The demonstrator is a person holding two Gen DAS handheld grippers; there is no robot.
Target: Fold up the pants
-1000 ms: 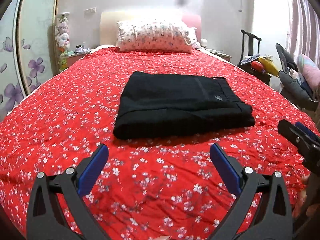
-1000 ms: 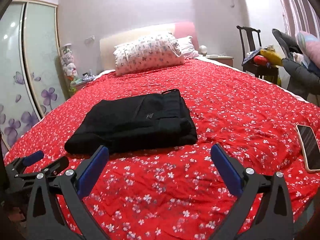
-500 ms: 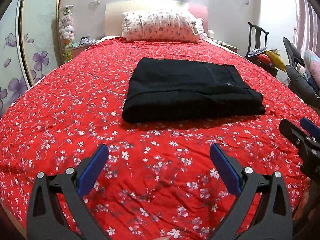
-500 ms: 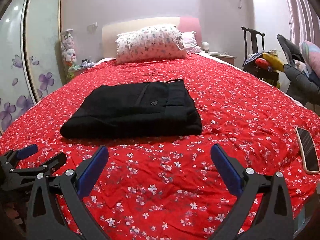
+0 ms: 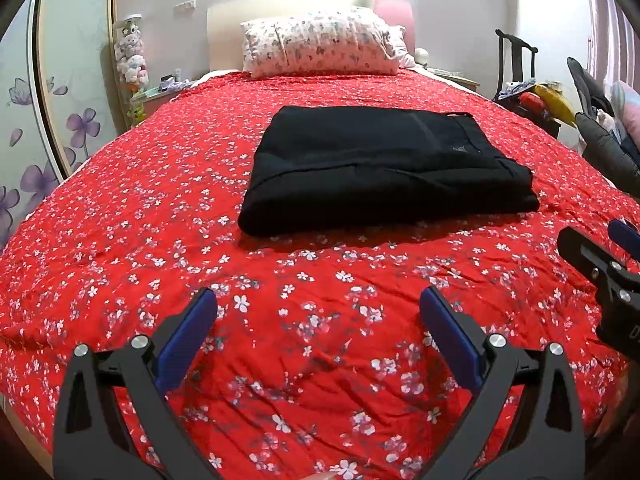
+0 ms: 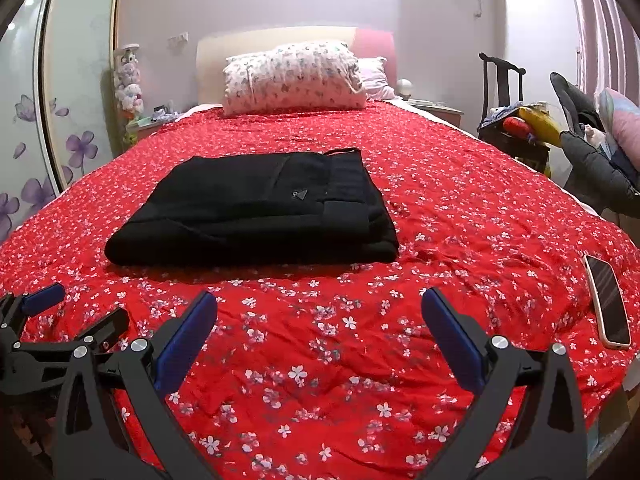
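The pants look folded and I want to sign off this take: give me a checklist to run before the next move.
1. Pants folded into a compact stack: ok.
2. Stack lies flat on the bedspread: ok.
3. Left gripper open, holding nothing: ok.
4. Right gripper open, holding nothing: ok.
5. Phone lies apart from the pants: ok.
6. Layers underneath lie even: cannot tell.

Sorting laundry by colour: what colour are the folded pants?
Black; the pants show best in the right wrist view.
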